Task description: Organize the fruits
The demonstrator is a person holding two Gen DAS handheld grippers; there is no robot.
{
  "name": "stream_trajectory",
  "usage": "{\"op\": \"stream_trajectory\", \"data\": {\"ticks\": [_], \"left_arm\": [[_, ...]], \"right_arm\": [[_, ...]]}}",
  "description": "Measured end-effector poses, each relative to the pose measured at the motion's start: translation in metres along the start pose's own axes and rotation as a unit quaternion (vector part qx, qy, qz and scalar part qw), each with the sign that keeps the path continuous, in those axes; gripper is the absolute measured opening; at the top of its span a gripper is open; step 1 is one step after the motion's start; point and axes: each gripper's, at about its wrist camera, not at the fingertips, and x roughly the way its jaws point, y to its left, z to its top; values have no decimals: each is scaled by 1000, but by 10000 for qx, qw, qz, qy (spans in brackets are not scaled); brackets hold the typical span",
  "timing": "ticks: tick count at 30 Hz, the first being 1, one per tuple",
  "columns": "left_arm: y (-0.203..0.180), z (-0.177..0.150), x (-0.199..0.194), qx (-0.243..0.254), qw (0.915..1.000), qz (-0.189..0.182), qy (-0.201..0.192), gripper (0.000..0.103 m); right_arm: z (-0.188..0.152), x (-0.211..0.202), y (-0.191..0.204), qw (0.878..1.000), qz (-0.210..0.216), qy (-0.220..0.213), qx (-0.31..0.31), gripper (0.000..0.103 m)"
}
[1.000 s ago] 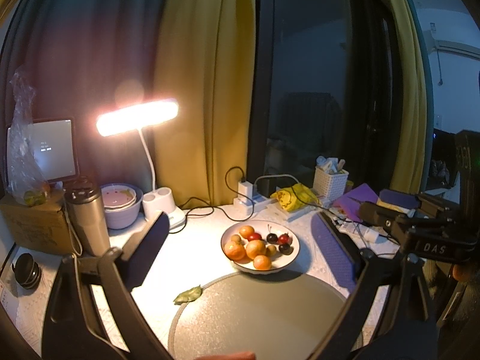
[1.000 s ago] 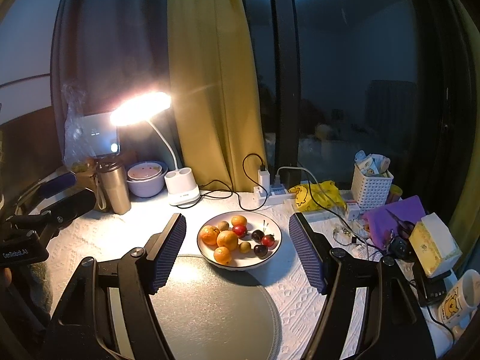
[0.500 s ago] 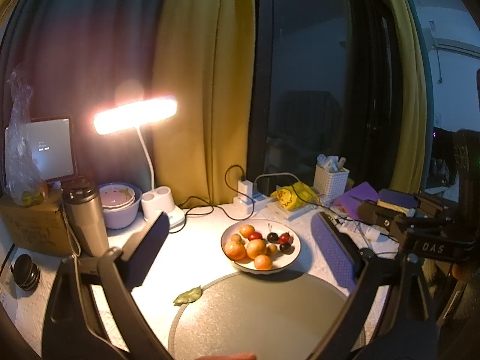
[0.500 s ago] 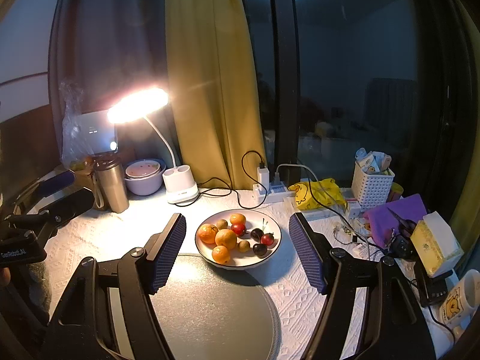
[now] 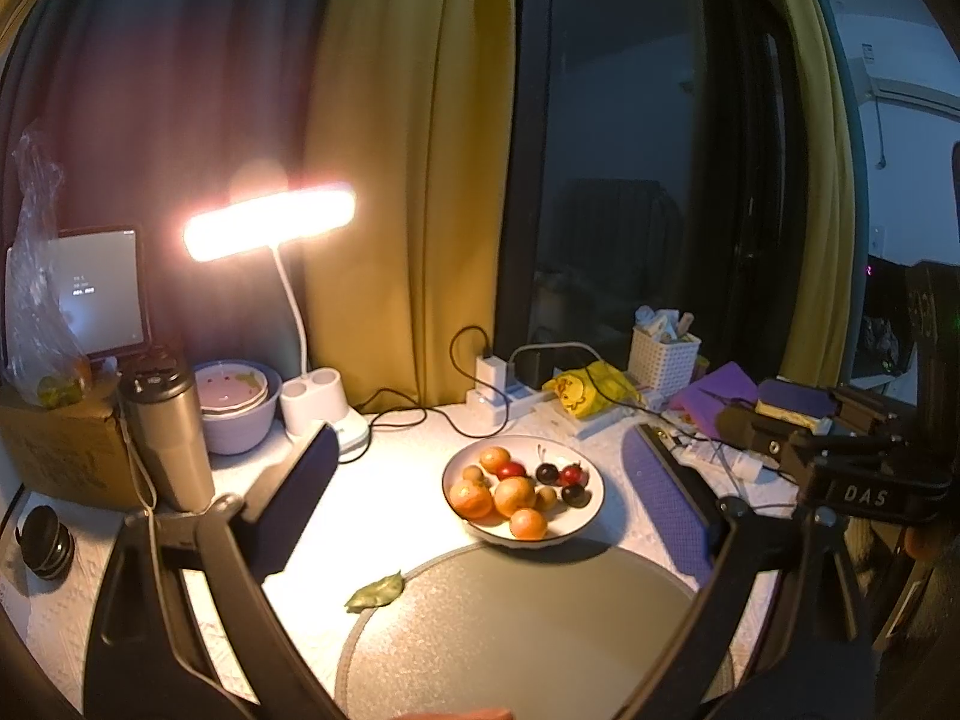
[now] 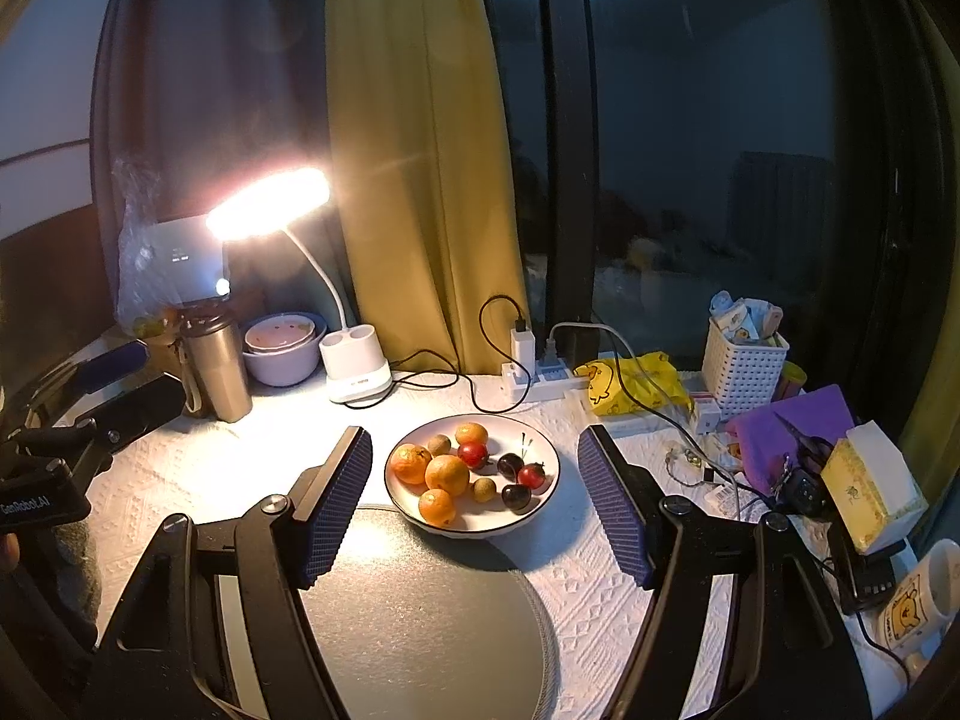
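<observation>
Orange and dark fruits lie mixed in the white plate mid-surface, touching the grey mat's far edge, both tools hovering spread and empty, sorting stage unclear.

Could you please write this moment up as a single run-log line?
phase: pre-grasp | left gripper: open, empty | right gripper: open, empty, facing plate | fruits: all on plate | round mat: bare

White-clothed table — fruit plate, round grey mat, lamp, leaf.
</observation>
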Motion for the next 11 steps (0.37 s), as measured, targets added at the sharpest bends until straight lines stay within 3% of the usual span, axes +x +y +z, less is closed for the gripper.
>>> {"op": "stream_trajectory", "data": {"ticks": [11], "left_arm": [[5,-2,13,1,10000,9,64,96]], "right_arm": [[-2,12,-7,10000,-57,69,41,74]]}}
